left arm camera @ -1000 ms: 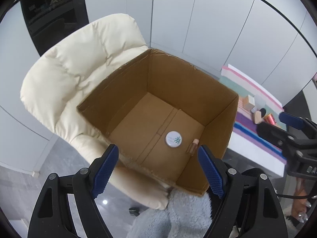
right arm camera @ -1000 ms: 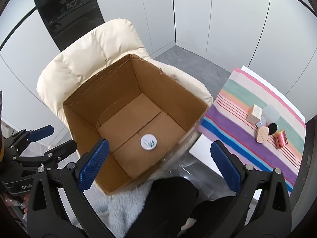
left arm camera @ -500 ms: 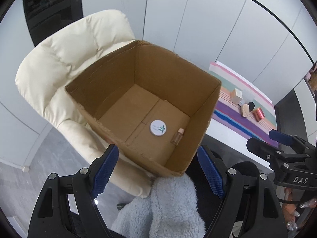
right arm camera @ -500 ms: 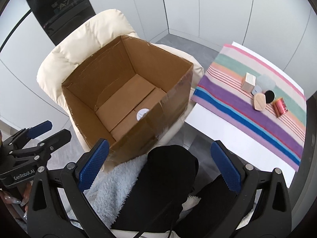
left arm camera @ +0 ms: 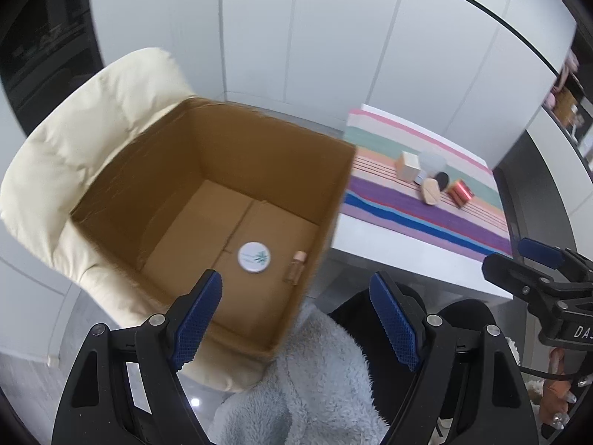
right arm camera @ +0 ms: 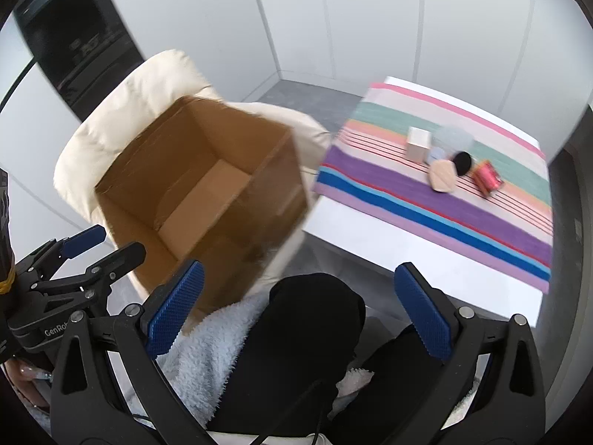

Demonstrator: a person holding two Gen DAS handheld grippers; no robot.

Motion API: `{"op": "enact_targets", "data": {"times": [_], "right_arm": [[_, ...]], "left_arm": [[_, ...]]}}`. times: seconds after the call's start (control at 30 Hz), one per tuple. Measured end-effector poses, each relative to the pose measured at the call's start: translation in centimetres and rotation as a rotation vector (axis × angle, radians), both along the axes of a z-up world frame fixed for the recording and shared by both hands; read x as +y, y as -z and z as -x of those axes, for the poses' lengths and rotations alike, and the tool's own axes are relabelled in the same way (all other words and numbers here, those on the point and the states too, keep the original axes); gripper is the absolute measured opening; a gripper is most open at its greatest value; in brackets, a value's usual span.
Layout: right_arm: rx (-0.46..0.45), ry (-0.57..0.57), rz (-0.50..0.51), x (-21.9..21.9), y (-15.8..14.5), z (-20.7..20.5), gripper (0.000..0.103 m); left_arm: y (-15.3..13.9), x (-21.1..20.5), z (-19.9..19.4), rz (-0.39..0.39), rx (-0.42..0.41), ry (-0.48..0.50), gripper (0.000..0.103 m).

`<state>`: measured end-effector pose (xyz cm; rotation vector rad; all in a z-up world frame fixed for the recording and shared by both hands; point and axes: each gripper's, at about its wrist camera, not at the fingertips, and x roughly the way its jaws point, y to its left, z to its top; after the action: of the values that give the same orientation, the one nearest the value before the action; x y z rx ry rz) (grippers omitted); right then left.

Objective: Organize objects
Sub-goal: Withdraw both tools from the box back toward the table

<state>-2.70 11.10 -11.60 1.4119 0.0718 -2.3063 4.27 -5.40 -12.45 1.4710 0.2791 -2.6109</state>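
Cardboard box (left arm camera: 207,170): open-topped, sitting on a cream padded chair (left arm camera: 74,141) at the left of the scene. Lying on its floor are 1 round white tin (left arm camera: 254,256) with a green leaf print and, just right of it, 1 small brown bottle (left arm camera: 295,266) on its side by the right wall. From the right wrist view the near wall is hiding both.

Counter (right arm camera: 370,237): white, standing right of the box, carrying a striped cloth (right arm camera: 463,215) across its far part. On the cloth, 1 cluster of items is sitting well apart from the box:
- 1 pale wooden block (right arm camera: 418,144), upright, at the cluster's left.
- 1 pale grey-green piece (right arm camera: 454,138) behind the block's right; its shape is too blurred to tell.
- 1 beige puff (right arm camera: 441,177) at the near side.
- 1 black puff (right arm camera: 463,162), touching the beige one.
- 1 shiny red spool (right arm camera: 486,178) on its side, at the cluster's right.

Left claw (left arm camera: 296,319): blue pads standing wide apart, holding nothing, hanging over the box's near right corner and a grey fleece garment (left arm camera: 318,378).

Right claw (right arm camera: 296,311): blue pads standing wide apart, holding nothing, hanging over the person's dark-clothed lap (right arm camera: 315,333), between box and counter.
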Motion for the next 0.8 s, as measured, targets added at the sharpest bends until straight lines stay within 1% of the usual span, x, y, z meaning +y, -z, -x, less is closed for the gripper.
{"op": "enact_targets", "data": {"times": [0.17, 0.47, 0.7, 0.8], "right_arm": [[0.004, 0.095, 0.009, 4.2, -0.5, 0.1, 0.103], [-0.003, 0.262, 0.004, 11.9, -0.5, -0.7, 0.103], [-0.002, 0.400, 0.000, 18.1, -0.3, -1.8, 0.103], [-0.001, 0.452, -0.007, 20.4, 0.0, -2.1, 0.103]], "left_arm": [[0.2, 3.0, 2.0, -0.012, -0.009, 0.076, 0.083], [0.2, 9.8, 4.7, -0.005, -0.009, 0.235, 0.083], [0.2, 14.3, 6.2, -0.002, -0.012, 0.322, 0.083], [0.3, 15.9, 6.9, 0.004, -0.019, 0.344, 0.083]]}}
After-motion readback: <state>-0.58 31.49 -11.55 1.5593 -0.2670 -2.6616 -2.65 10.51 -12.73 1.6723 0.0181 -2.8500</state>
